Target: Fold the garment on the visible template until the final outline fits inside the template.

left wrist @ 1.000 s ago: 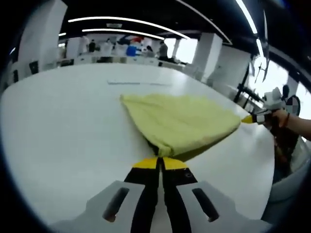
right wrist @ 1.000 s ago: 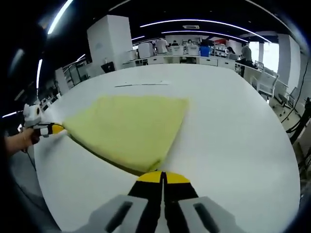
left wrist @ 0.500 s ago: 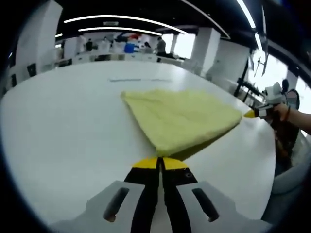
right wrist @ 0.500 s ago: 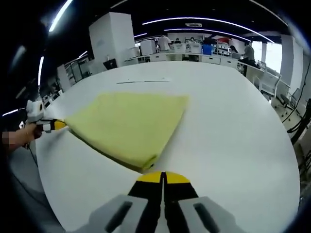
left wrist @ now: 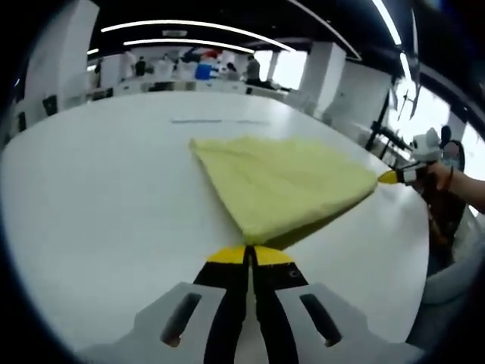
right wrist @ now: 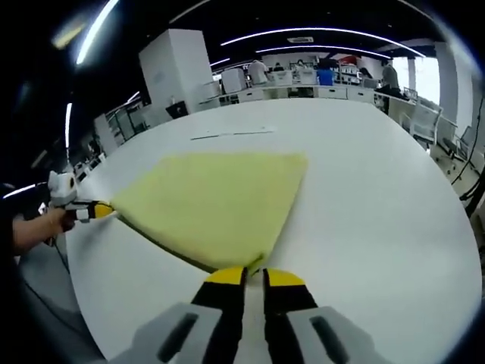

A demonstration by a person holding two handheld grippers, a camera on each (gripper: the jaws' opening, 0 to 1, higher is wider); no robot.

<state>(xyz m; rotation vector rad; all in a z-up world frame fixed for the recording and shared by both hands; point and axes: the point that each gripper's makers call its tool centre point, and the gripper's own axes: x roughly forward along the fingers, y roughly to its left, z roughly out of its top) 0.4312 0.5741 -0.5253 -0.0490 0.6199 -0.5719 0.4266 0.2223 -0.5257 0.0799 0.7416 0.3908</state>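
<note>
A yellow garment (left wrist: 288,182), folded flat into a rough triangle, lies on the white table (left wrist: 91,189). My left gripper (left wrist: 250,252) has its jaws pressed together on the garment's near corner, which rises a little off the table. The right gripper (left wrist: 389,177), held by a hand, meets the garment's far right corner. In the right gripper view the garment (right wrist: 216,205) spreads ahead of my right gripper (right wrist: 254,274). Its jaws stand slightly apart with the garment's corner at the gap. The left gripper (right wrist: 97,210) touches the left corner.
A thin dark line (left wrist: 220,120) marks the table beyond the garment, and the same line (right wrist: 231,134) shows in the right gripper view. Bare table (right wrist: 379,189) surrounds the cloth. Desks, pillars and people stand far behind. The table's edge runs close by the person's side.
The right gripper's jaws have parted a little; they were pressed together before. The garment has settled lower and flatter on the table. The left gripper stays shut at its corner.
</note>
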